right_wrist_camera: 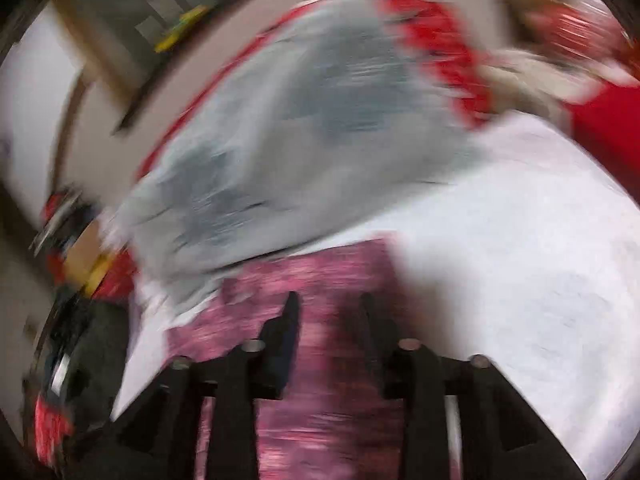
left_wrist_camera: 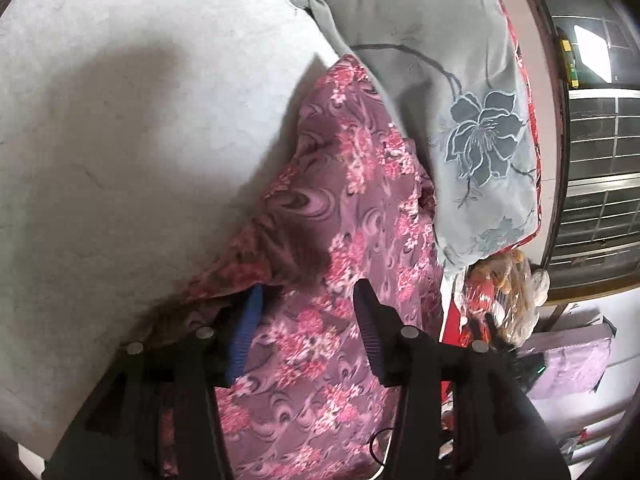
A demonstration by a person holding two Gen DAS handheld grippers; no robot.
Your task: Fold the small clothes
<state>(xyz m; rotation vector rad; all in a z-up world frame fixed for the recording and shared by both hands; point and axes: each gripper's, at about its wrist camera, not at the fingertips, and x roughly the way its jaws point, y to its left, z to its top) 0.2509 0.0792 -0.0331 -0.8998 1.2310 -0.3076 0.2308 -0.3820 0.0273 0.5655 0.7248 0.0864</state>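
Surface: pale grey bed sheet (left_wrist_camera: 120,140), with a grey pillow bearing a dark embroidered flower (left_wrist_camera: 460,92) at its far side.
Garment: purple cloth with pink floral print (left_wrist_camera: 340,240) lies on the sheet, its far end tucked just under the pillow.
Left tongs (left_wrist_camera: 308,308): angled down over the cloth, jaws spread, the blue-padded finger (left_wrist_camera: 244,336) at a raised fold.
Right tongs (right_wrist_camera: 330,308): low over the same cloth (right_wrist_camera: 320,380), jaws apart; view motion-blurred, so contact cannot be told.
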